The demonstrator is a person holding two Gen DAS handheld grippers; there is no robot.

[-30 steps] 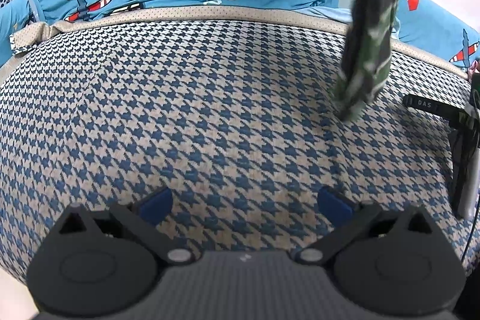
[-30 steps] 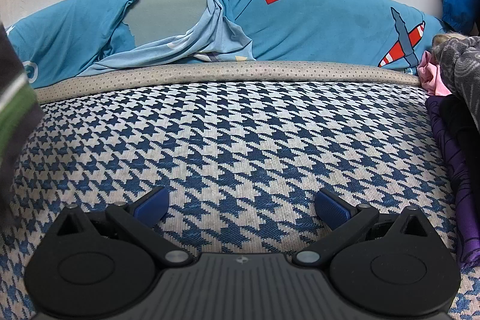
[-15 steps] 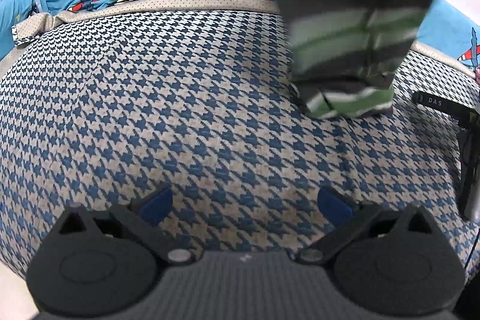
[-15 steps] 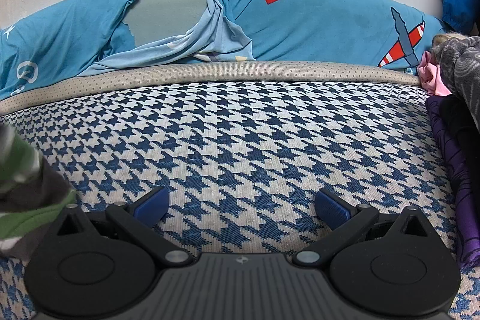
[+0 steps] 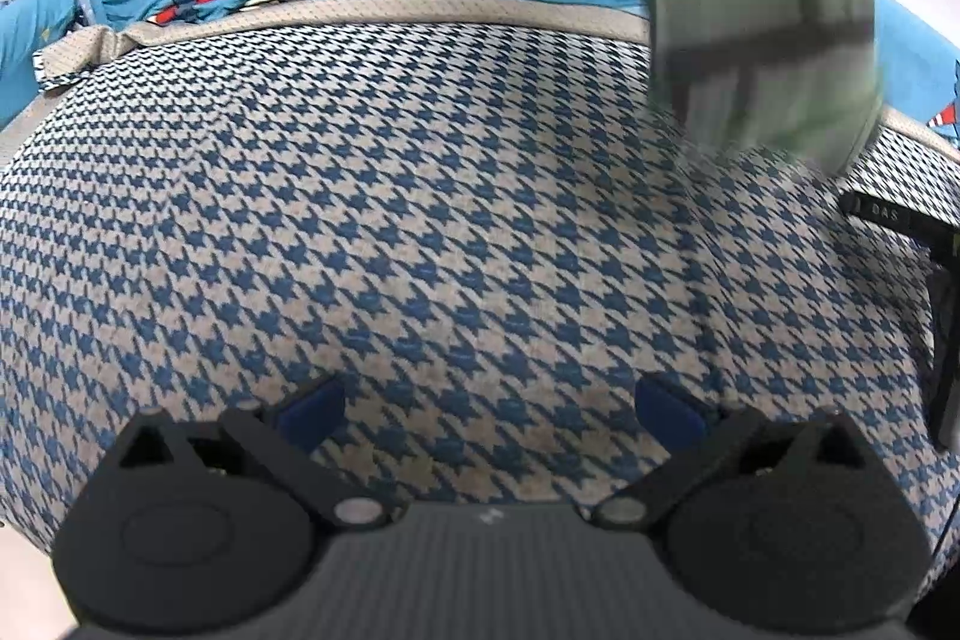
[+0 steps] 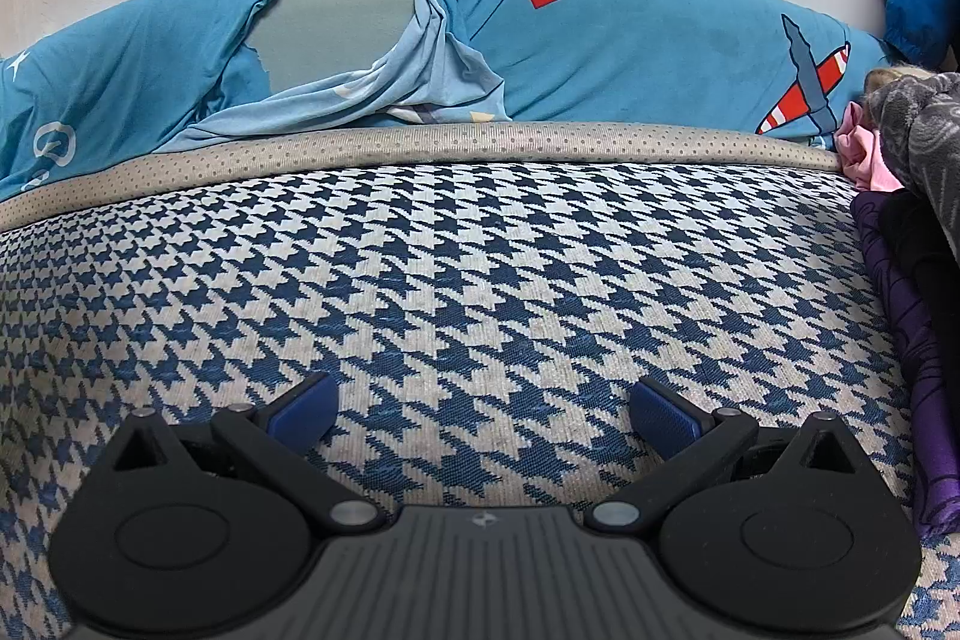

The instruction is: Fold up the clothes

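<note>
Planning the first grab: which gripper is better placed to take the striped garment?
Likely the left gripper: the blurred green-striped garment hangs ahead of it, up to its right. The right gripper, jaws also open, sees only houndstooth cover.

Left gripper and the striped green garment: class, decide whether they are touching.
Apart. In the left wrist view the left gripper is open over bare houndstooth cover, while the blurred striped green garment hangs far ahead, upper right.
</note>
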